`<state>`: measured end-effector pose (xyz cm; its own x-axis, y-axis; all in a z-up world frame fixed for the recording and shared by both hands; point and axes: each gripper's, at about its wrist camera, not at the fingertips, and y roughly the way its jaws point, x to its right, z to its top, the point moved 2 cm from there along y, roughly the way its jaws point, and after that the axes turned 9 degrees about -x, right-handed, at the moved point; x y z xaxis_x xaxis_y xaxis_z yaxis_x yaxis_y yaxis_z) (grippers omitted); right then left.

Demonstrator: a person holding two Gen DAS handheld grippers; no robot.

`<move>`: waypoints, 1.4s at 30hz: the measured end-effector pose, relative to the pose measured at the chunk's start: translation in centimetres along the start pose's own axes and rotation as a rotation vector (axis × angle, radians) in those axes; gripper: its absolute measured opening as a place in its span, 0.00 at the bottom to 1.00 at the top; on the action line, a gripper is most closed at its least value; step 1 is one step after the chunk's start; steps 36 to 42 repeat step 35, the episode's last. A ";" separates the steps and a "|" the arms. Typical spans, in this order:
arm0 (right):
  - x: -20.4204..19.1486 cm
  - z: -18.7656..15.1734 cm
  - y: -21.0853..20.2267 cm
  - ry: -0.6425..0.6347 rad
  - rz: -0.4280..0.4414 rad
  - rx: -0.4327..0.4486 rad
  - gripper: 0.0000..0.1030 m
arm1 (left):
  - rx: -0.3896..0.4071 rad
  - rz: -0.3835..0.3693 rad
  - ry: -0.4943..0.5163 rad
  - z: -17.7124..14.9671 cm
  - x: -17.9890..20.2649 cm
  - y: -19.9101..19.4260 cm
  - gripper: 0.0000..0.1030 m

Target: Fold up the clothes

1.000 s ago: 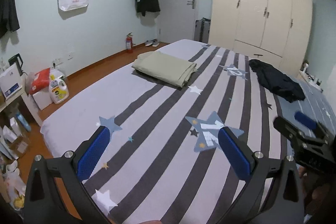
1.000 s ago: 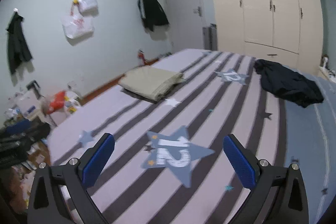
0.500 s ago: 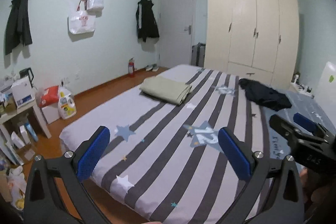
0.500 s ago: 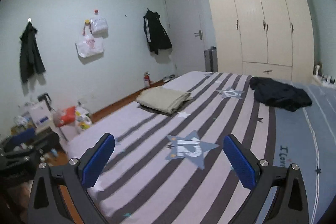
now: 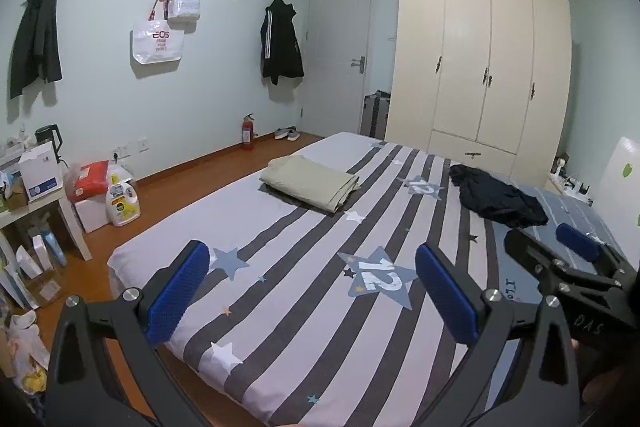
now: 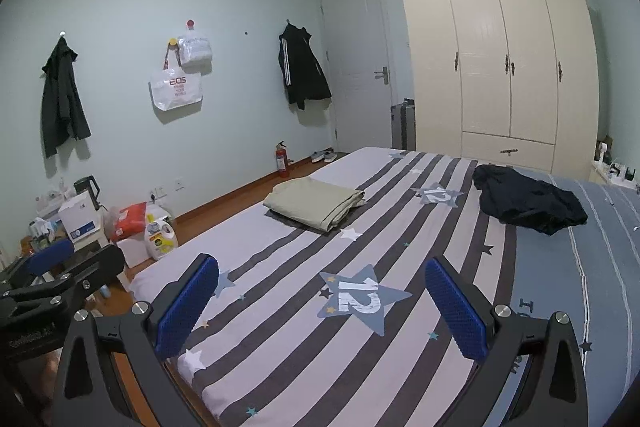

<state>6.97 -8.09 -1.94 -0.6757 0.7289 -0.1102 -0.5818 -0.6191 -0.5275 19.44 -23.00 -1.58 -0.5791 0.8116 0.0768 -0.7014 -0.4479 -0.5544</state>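
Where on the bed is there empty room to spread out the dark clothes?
The striped bed is bare between the folded beige cloth and the near edge. The blue side below the dark clothes pile is free too. The far half, holding both, is more crowded.

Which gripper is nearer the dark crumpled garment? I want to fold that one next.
Right. The right gripper sits on the dark garment side of the bed; the left gripper is over by the floor-side edge, farther off.

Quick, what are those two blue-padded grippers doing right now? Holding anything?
Left gripper: open, holding nothing.
Right gripper: open, holding nothing.
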 end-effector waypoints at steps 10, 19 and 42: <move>1.2 -0.5 -0.9 -0.002 -0.013 0.005 0.99 | 0.007 0.007 0.023 -0.5 1.8 -0.6 0.99; 2.0 -0.9 -2.6 0.015 -0.023 -0.010 0.99 | 0.030 0.003 0.039 -0.7 2.5 -2.5 0.99; 2.4 -1.0 -4.5 0.013 -0.032 0.006 0.99 | 0.057 0.011 0.059 -0.4 3.3 -3.8 0.99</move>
